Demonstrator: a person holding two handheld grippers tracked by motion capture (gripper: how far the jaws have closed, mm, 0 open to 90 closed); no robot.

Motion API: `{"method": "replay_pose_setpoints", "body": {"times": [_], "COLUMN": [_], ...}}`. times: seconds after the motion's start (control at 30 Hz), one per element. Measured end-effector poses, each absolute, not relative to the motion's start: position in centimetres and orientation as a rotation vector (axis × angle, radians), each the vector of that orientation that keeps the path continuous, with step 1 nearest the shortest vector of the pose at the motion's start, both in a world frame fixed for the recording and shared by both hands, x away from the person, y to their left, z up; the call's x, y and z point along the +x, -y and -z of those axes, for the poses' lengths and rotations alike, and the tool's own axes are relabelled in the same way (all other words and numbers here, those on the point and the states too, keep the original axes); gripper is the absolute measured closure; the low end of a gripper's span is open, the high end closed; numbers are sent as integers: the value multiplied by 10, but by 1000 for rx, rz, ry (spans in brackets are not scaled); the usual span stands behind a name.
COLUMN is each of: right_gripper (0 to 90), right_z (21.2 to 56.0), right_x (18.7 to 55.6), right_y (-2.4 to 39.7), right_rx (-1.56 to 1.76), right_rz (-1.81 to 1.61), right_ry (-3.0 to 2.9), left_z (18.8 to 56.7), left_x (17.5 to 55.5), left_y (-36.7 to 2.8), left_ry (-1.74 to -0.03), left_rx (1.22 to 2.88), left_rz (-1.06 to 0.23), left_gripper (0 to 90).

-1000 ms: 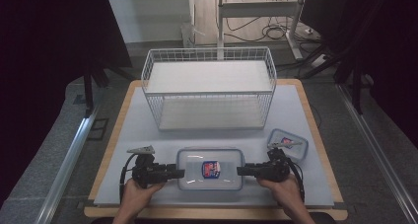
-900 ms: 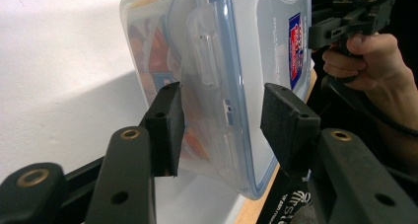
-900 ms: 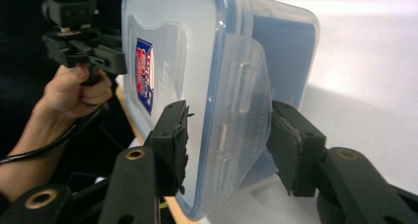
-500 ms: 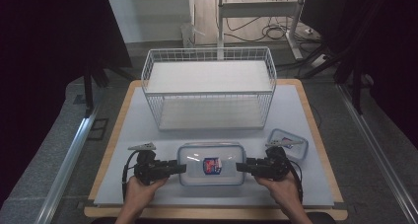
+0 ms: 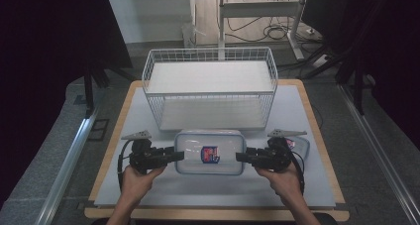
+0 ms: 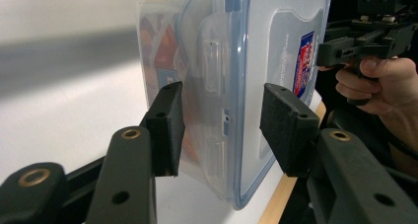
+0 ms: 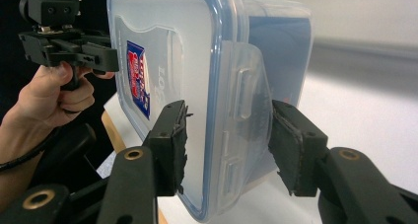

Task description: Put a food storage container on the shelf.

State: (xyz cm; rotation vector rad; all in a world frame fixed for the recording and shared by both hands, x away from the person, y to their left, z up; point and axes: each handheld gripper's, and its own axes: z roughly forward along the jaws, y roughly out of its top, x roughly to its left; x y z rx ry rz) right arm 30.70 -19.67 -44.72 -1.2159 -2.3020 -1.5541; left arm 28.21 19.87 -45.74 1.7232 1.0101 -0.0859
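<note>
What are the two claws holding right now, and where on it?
Both hold the clear rectangular plastic container with blue-trimmed lid: left claw clamps its left end, right claw its right end, over the latch flaps.

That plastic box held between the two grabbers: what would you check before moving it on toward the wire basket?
1. left gripper clamps the box's end: ok.
2. right gripper clamps the opposite end: ok.
3. Lidded plastic box held level between them: ok.
4. Lid latches closed: cannot tell.
5. Wire basket open on the side facing the box, lower shelf bare: ok.
6. Small container lies beside the right hand, out of the path: ok.
</note>
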Motion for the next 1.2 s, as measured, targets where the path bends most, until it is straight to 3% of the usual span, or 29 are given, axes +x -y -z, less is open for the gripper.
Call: {"method": "replay_pose_setpoints", "body": {"times": [0.27,1.2], "right_gripper": [508,510], "right_z": [416,342], "right_x": [324,385], "right_y": [197,189], "right_rx": [-1182,-1158], "right_rz": [1624,1724], "right_ry": [2299,2288], "left_z": [419,348], "left_x": [296,354], "left_y": [-198,-207], "left_ry": [-983,-973], "left_rx": [1724,1660], "left_rz": [22,-13], "left_gripper": [522,523]}}
